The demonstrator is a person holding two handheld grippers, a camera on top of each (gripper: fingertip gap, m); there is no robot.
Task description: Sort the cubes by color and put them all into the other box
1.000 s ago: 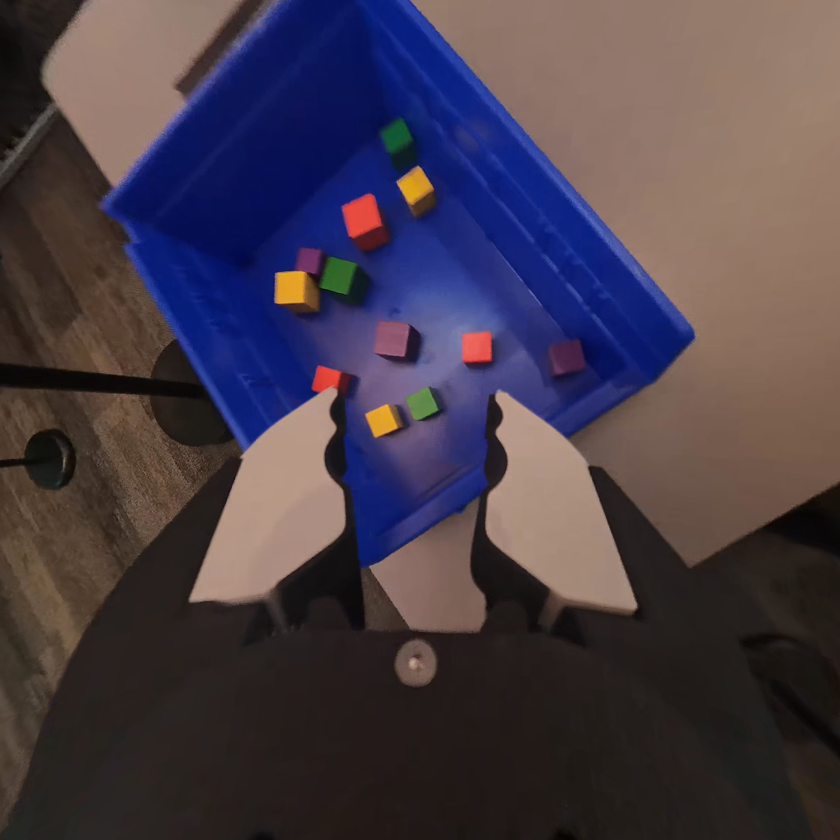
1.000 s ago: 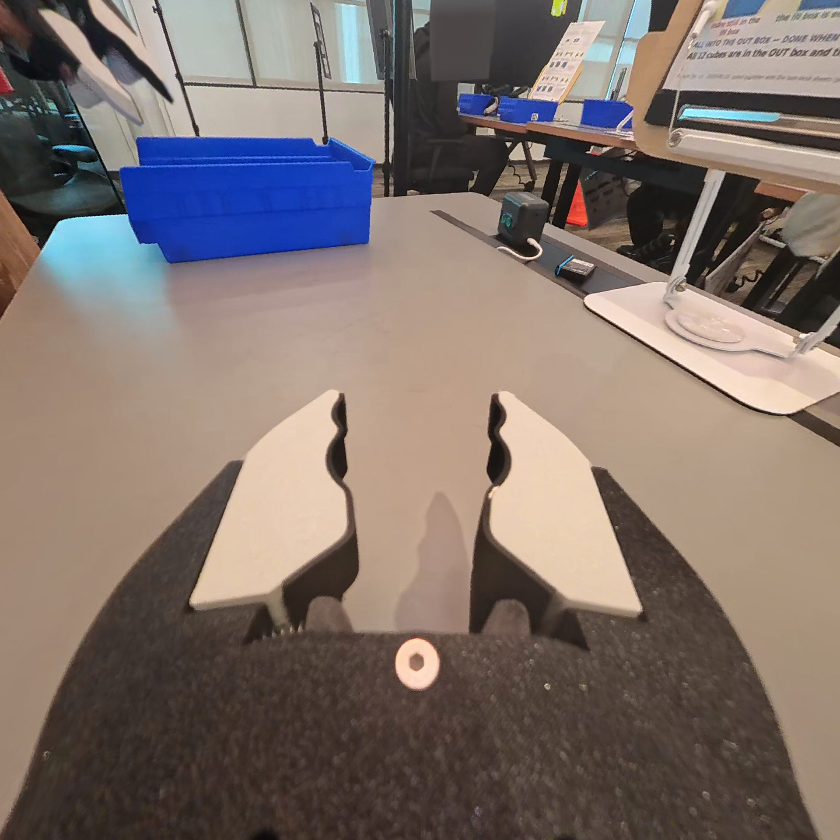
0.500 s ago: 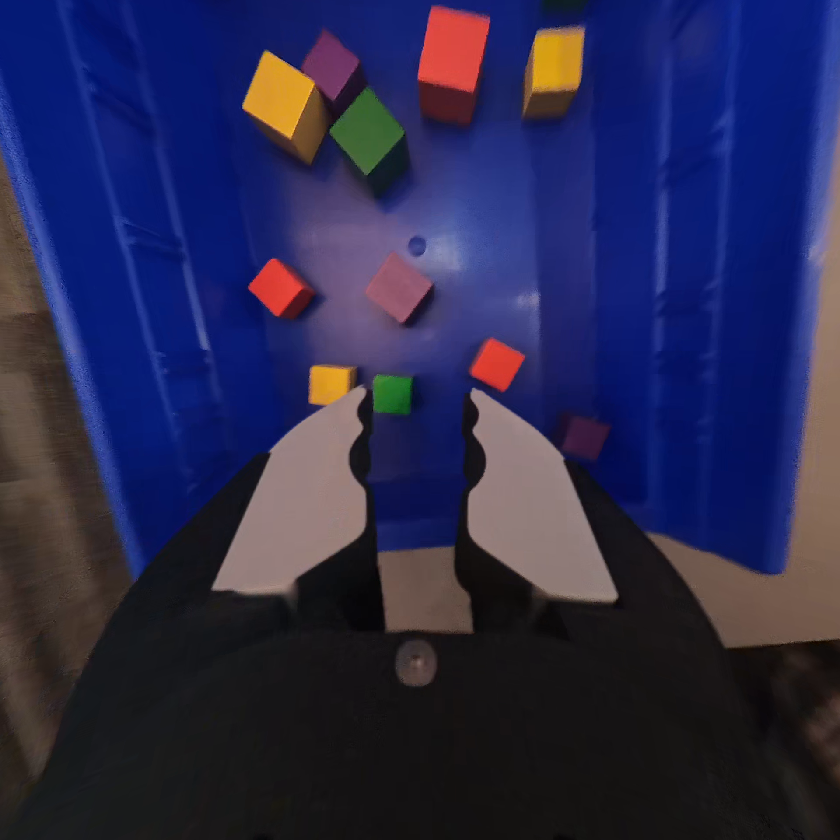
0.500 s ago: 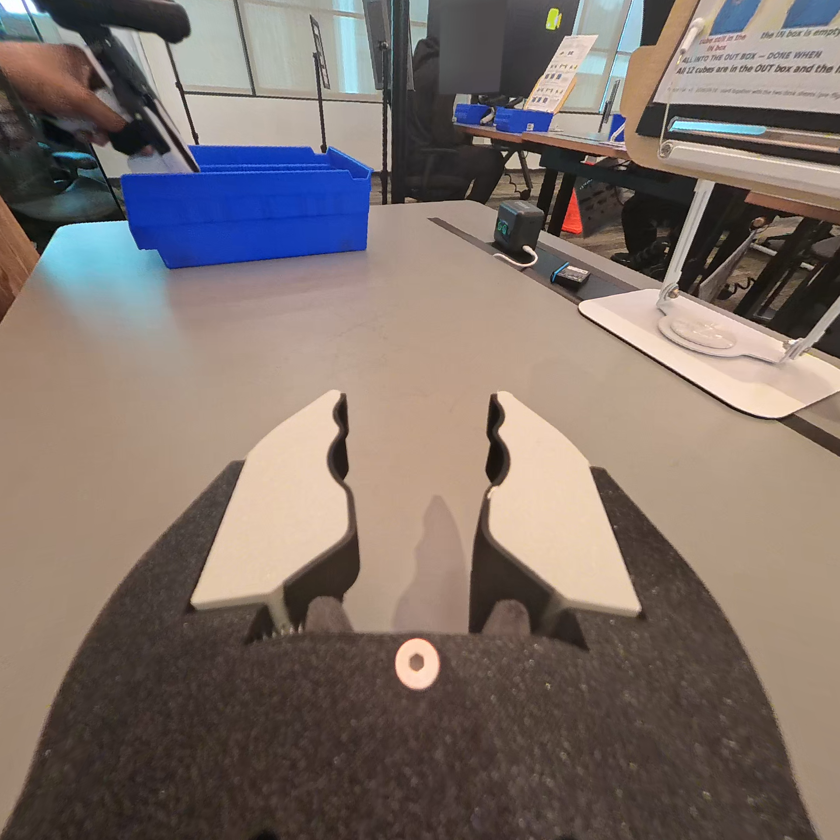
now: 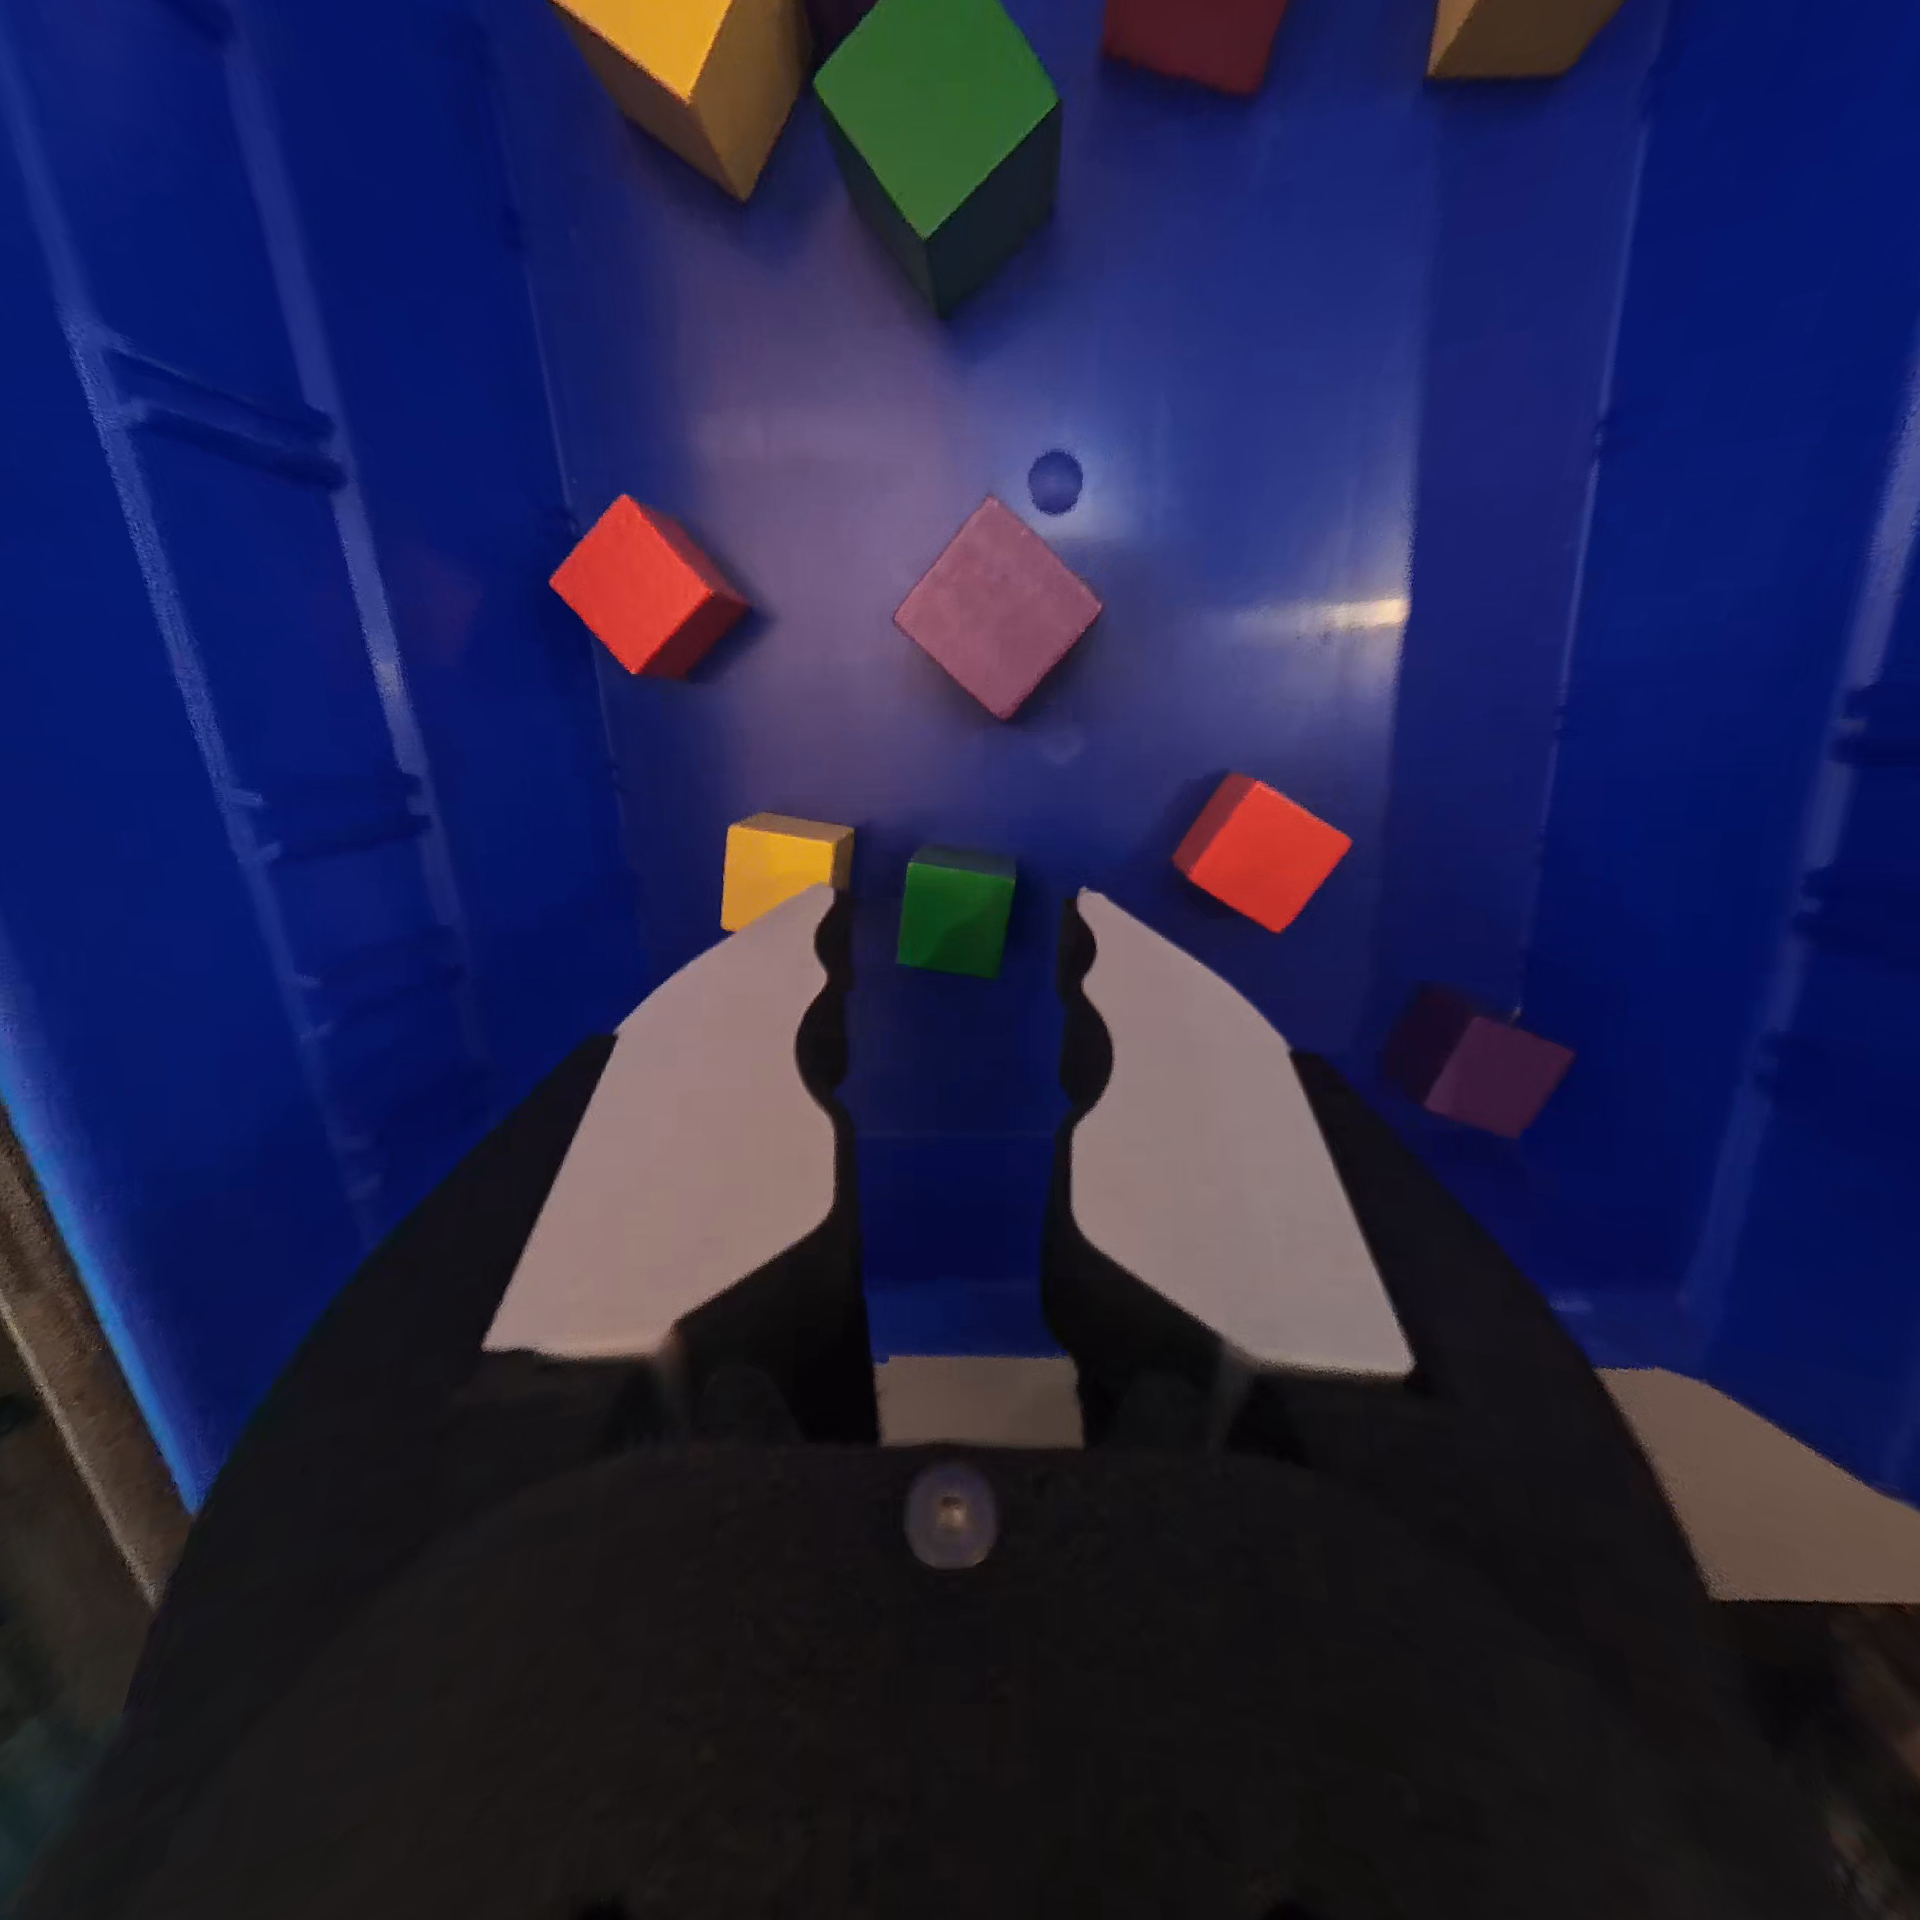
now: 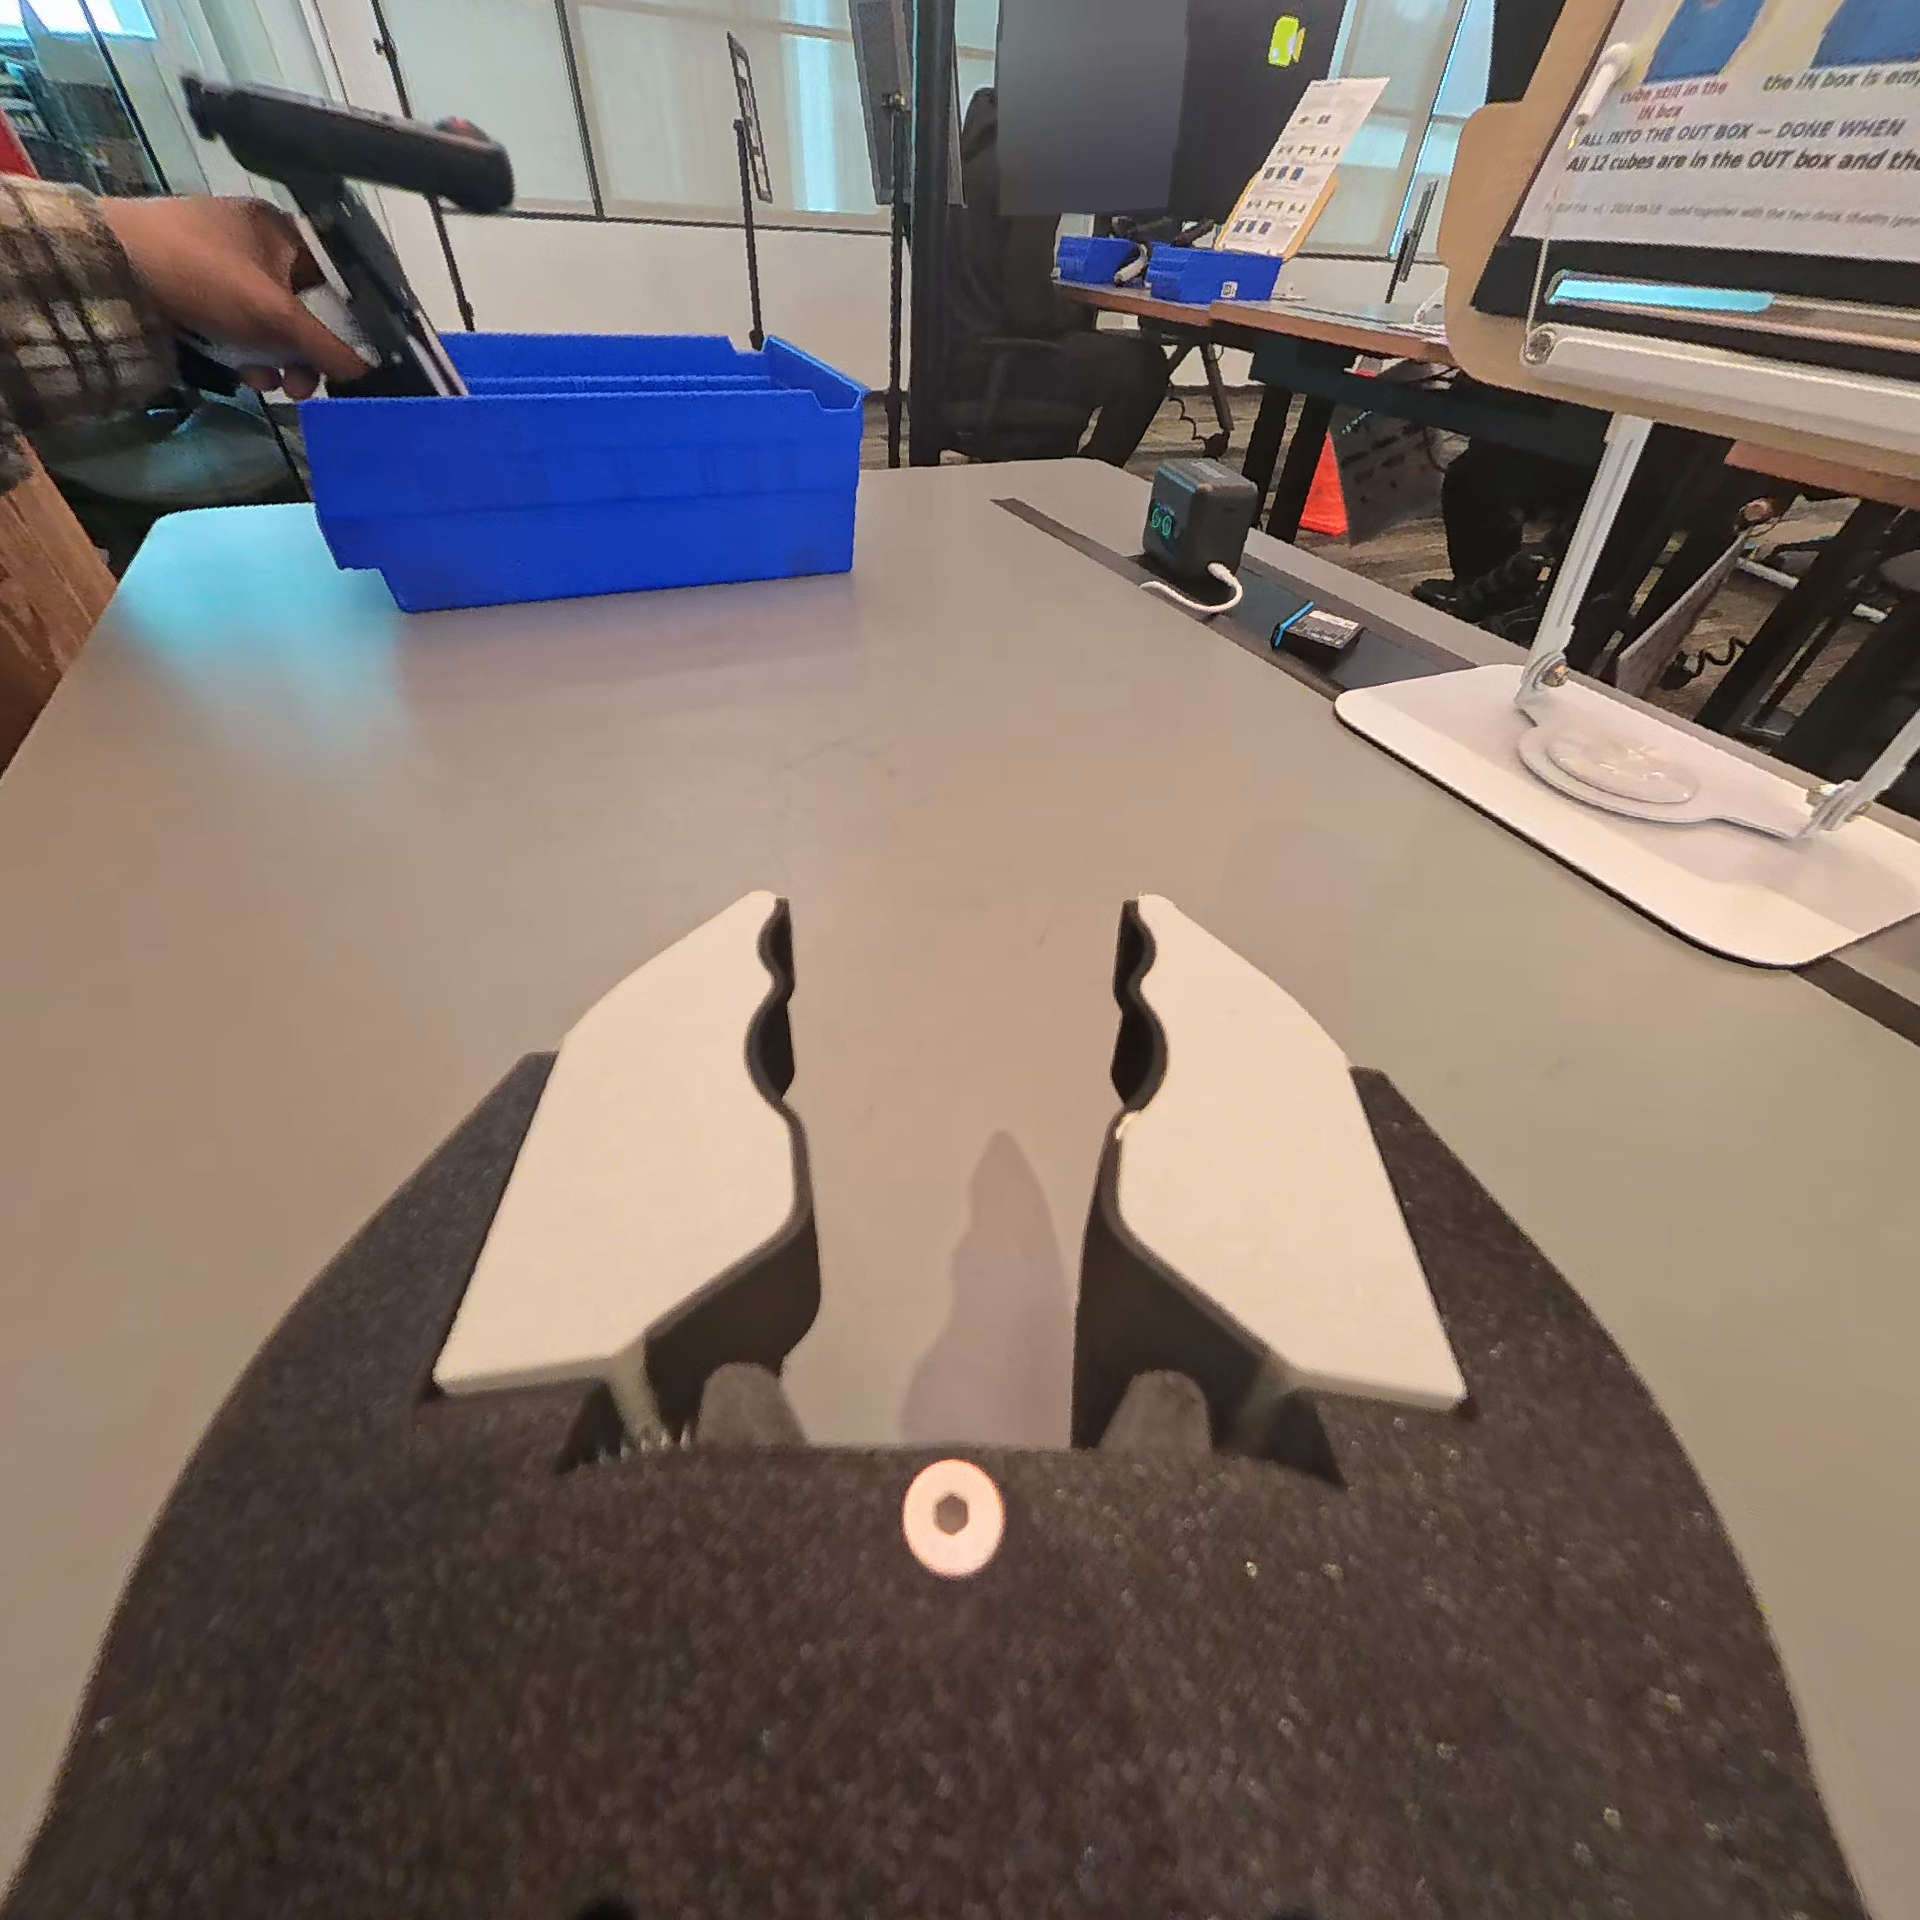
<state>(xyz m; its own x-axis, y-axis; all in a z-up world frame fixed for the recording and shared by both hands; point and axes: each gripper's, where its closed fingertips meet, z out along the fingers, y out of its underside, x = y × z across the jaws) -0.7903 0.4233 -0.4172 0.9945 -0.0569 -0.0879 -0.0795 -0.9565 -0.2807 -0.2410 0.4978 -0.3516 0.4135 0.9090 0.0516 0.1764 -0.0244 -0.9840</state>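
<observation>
My left gripper (image 5: 954, 902) is open inside the blue box (image 5: 260, 727), its tips on either side of a small green cube (image 5: 954, 912). A yellow cube (image 5: 781, 864) lies just left of it, partly hidden by my left finger. Red cubes (image 5: 644, 584) (image 5: 1261, 852), purple cubes (image 5: 997, 608) (image 5: 1488, 1070) and a larger green cube (image 5: 940, 135) lie scattered on the box floor. My right gripper (image 6: 954, 904) is open and empty, low over the grey table (image 6: 727, 790). In the right wrist view the blue box (image 6: 592, 488) stands at the table's far left corner, with the left gripper (image 6: 353, 260) dipped into it.
A white stand base (image 6: 1621, 800) sits at the table's right edge, carrying a board with a sheet (image 6: 1714, 156). A small black device (image 6: 1195, 514) with a cable lies in a dark strip behind it. More blue boxes (image 6: 1174, 270) stand on a far desk.
My left gripper has come down into the blue box and closer to the small green cube, and its jaws have narrowed. My right gripper has stayed still and open.
</observation>
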